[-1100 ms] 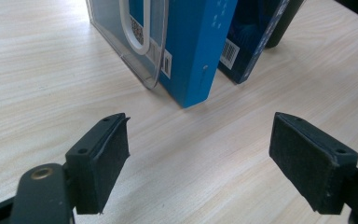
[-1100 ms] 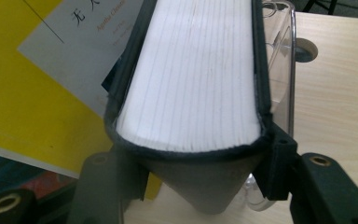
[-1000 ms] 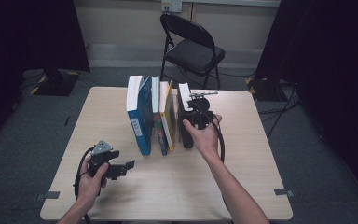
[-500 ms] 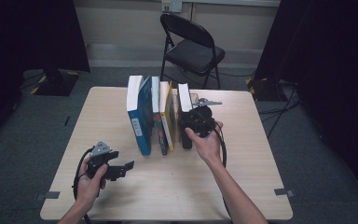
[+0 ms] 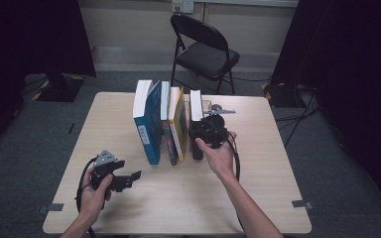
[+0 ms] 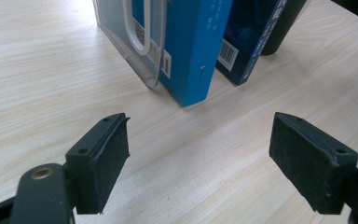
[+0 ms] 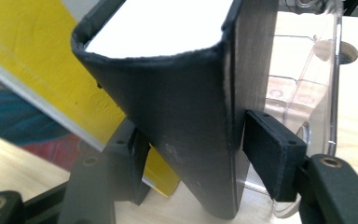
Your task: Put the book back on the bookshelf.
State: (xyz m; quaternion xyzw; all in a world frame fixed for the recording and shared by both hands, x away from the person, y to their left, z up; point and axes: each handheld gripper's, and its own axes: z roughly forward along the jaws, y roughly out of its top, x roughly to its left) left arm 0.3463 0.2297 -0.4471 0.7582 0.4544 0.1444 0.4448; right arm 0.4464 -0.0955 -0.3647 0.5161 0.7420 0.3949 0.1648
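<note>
A row of upright books stands mid-table: a blue book (image 5: pixel 146 124), a yellow book (image 5: pixel 177 124) and, at the right end, a black book (image 5: pixel 196 101) with white pages. My right gripper (image 5: pixel 201 134) is shut on the black book (image 7: pixel 191 116), one pad pressed on each cover near the spine. A clear plastic bookend (image 7: pixel 307 70) stands right behind that book. My left gripper (image 5: pixel 131 179) rests low near the table's front left, with open jaws and nothing between them (image 6: pixel 198 158). It faces the blue book (image 6: pixel 191 56) from a short way off.
The wooden table (image 5: pixel 258 198) has bare room in front of and to both sides of the books. A clear bookend (image 6: pixel 135 60) flanks the blue book's outer side. A black folding chair (image 5: pixel 206 54) stands behind the far edge. Dark curtains hang at both sides.
My right hand has shifted slightly toward the near side, still clamped on the black book. The left gripper has stayed where it was.
</note>
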